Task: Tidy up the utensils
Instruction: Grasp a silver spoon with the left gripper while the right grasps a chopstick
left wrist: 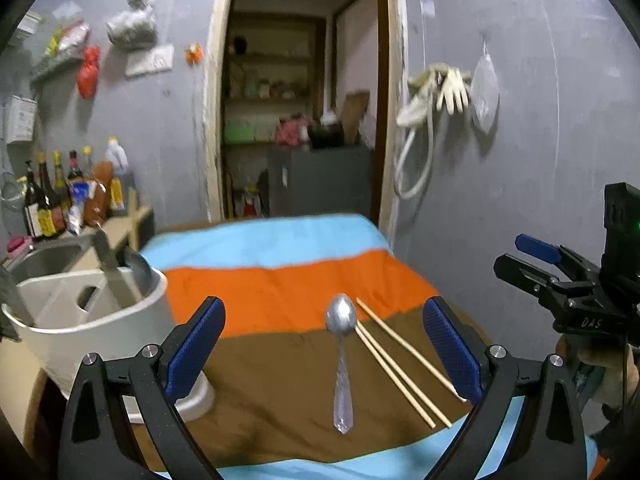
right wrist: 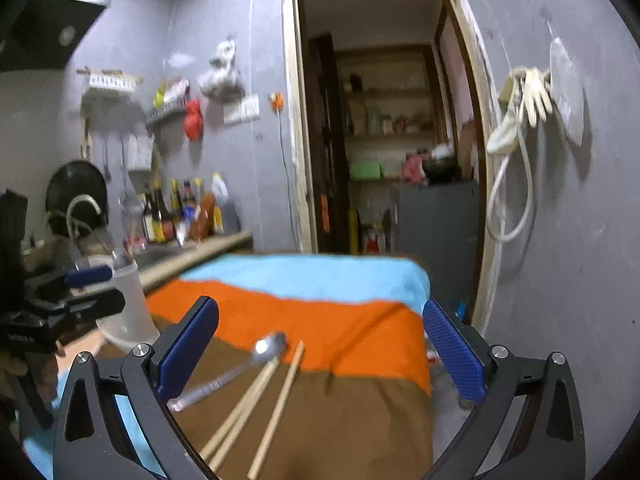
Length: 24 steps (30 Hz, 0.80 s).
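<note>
Striped cloth point(left wrist: 280, 280): spoon point(left wrist: 342, 364), chopsticks point(left wrist: 400, 372), holder point(left wrist: 92, 320)

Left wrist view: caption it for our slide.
Open left claw above a silver metal spoon and three wooden chopsticks on striped cloth.

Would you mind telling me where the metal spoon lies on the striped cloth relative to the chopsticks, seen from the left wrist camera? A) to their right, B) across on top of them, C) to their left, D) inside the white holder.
C: the spoon lies on the brown stripe just left of the three chopsticks, outside the white holder.
</note>
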### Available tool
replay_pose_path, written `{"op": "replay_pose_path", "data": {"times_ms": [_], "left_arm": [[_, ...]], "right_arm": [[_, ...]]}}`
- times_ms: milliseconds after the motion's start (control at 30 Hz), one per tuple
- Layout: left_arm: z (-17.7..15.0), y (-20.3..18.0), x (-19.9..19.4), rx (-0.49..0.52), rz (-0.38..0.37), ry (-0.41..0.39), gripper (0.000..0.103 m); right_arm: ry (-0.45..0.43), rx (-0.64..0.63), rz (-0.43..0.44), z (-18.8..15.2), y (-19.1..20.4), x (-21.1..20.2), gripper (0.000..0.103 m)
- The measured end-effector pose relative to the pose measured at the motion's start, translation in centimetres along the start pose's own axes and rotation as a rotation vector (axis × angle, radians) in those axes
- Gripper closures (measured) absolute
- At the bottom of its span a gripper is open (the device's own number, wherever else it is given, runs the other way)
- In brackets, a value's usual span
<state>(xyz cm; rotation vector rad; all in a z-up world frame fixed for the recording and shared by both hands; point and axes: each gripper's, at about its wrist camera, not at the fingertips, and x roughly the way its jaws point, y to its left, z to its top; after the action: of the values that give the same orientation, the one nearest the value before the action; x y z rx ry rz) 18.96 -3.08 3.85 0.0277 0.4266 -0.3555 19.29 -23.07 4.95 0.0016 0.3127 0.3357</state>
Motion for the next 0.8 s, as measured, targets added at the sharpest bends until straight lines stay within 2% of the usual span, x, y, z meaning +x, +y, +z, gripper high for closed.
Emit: {"op": "replay_pose_path", "data": {"times_ms": [267, 367, 467, 533, 700, 800], "left_arm": [[-1.4, -0.3, 5.8, -0.001, -0.026, 0.229, 0.007], [-1.6, -0.2, 7.7, -0.001, -0.038, 0.290, 0.013], [-2.2, 0.1, 9.6, -0.008, -0.069, 0.361, 0.029], [-2.5, 0.3, 10.7, -0.009, -0.086, 0.413, 0.042], [-3.3, 0.9, 12.6, -0.015, -0.113, 0.486, 0.055], [-3.2, 0.9, 13.4, -0.003, -0.104, 0.492, 0.057]], "right_arm": [[0.208, 0.006, 0.032, -2.4, -0.8, 2.9, 0.000], [0.272, 0.007, 0.054, -3.1, -0.7, 3.9, 0.006], [0.340, 0.000, 0.094, -3.8, -0.5, 5.0, 0.016], [0.376, -0.010, 0.110, -4.1, -0.3, 5.6, 0.017], [0.454, -0.054, 0.133, -4.7, 0.8, 6.7, 0.033], [0.513, -0.080, 0.141, -5.2, 1.3, 7.7, 0.040]]}}
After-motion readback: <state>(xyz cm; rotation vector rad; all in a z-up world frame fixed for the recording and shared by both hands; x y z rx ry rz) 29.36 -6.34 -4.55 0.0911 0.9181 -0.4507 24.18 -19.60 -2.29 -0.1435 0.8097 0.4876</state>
